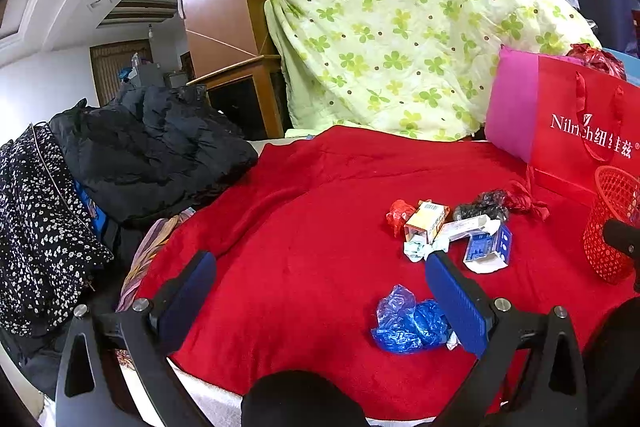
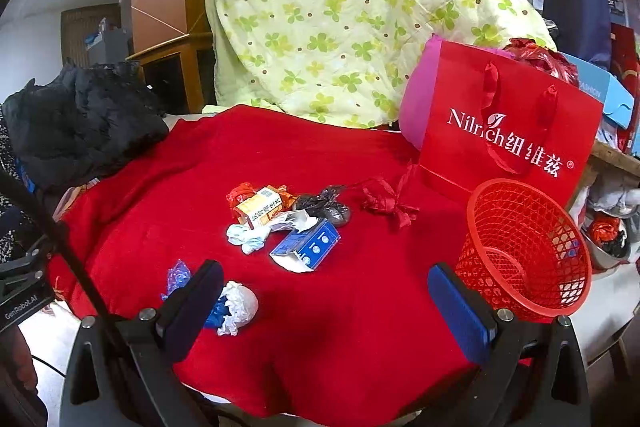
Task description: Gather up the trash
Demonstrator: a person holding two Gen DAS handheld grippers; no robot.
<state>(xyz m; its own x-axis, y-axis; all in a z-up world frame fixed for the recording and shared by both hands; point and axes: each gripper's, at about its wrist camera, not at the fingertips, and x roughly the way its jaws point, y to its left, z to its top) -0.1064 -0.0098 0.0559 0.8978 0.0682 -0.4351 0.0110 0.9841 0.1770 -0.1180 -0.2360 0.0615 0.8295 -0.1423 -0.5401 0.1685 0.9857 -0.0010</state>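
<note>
Trash lies on a red blanket (image 1: 300, 227): a blue crumpled plastic (image 1: 408, 323), an orange box (image 1: 426, 221), a blue-white carton (image 1: 490, 247), a black plastic wad (image 1: 482, 209) and a red scrap (image 1: 400, 215). The right wrist view shows the same pile: orange box (image 2: 260, 207), blue carton (image 2: 310, 247), white crumpled paper (image 2: 240, 305), black wad (image 2: 326, 207). A red mesh basket (image 2: 524, 251) stands at the right; it also shows in the left wrist view (image 1: 612, 223). My left gripper (image 1: 320, 279) is open, its right finger beside the blue plastic. My right gripper (image 2: 326, 293) is open and empty above the blanket.
A red gift bag (image 2: 508, 131) stands behind the basket. A green clover quilt (image 1: 404, 27) hangs at the back. Black jackets (image 1: 152, 151) and a floral garment (image 1: 36, 227) are piled at the left. A red ribbon (image 2: 390, 203) lies near the bag.
</note>
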